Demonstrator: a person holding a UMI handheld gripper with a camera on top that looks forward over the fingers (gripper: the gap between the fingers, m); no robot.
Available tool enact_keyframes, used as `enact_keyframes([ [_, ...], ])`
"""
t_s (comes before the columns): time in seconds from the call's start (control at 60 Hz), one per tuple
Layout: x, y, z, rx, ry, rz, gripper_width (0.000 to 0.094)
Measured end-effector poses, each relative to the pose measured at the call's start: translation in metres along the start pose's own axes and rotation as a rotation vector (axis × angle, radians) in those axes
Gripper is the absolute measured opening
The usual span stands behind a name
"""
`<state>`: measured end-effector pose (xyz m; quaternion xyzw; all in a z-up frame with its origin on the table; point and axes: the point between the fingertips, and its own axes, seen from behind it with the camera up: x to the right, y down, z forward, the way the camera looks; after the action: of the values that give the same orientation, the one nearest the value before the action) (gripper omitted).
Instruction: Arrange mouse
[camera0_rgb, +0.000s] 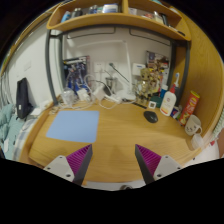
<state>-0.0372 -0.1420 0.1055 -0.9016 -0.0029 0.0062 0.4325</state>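
A black mouse (150, 116) lies on the wooden desk (115, 135), to the right and well beyond my fingers. A light blue mouse pad (74, 125) lies flat on the desk to the left, ahead of my left finger. My gripper (113, 160) is open and empty, held over the near part of the desk. Its purple pads show on the left finger (80, 160) and the right finger (148, 158), with bare wood between them.
Bottles and containers (170, 100) stand at the back right of the desk, with a white mug (194, 125) nearer. A shelf (120, 18) hangs above. Cables and small items (90, 95) crowd the back wall. A dark object (22, 98) stands at the left.
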Motion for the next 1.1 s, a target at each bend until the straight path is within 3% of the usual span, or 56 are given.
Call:
enact_keyframes([
  [0.183,0.092,0.004,0.06,-0.028,0.078,0.008,0.0869],
  [0.467,0.187,-0.034,0.17,-0.022,0.102,0.023,0.0859],
  [0.75,0.224,-0.057,0.246,-0.066,0.064,0.011,0.0864],
  [1.1,0.248,-0.066,0.279,-0.091,0.034,0.076,0.081],
])
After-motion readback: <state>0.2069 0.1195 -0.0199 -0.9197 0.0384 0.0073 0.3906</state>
